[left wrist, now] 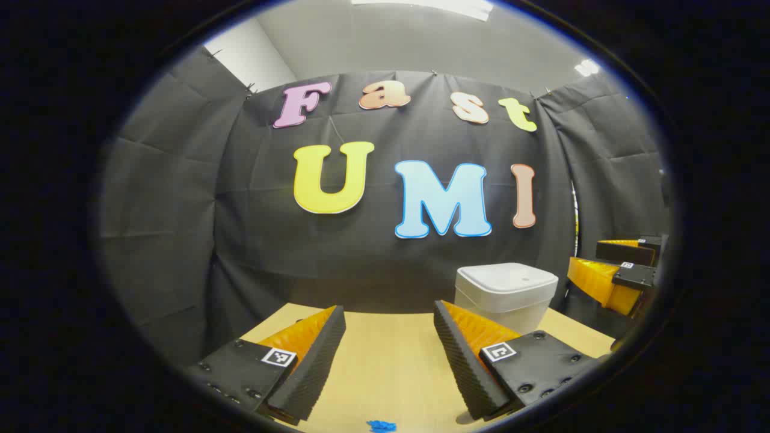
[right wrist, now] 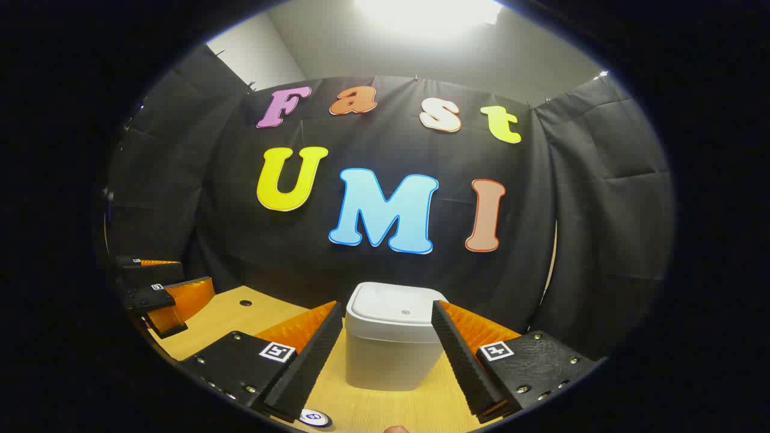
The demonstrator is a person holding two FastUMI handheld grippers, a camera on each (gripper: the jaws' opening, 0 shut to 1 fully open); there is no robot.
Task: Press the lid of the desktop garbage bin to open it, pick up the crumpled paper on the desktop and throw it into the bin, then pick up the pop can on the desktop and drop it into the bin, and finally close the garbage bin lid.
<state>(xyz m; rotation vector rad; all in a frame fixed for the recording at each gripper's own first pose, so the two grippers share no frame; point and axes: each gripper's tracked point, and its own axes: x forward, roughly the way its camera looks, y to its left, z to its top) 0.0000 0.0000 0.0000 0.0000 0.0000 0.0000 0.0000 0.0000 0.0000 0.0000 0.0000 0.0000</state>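
Item: closed white bin [right wrist: 394, 343] straight ahead of my right claw [right wrist: 388, 355], both claws spread and empty; risk: an off-centre push slides the bin instead of popping its lid [right wrist: 398, 310].

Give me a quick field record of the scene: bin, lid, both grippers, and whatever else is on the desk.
bin: white garbage bin upright on the wooden desk, near the booth wall
lid: closed, not yet pressed
left gripper: open, nothing between its fingers, bin ahead to its right
right gripper: open, facing the bin, not touching it
other items: small blue object at the near desk edge; round can top below the right gripper
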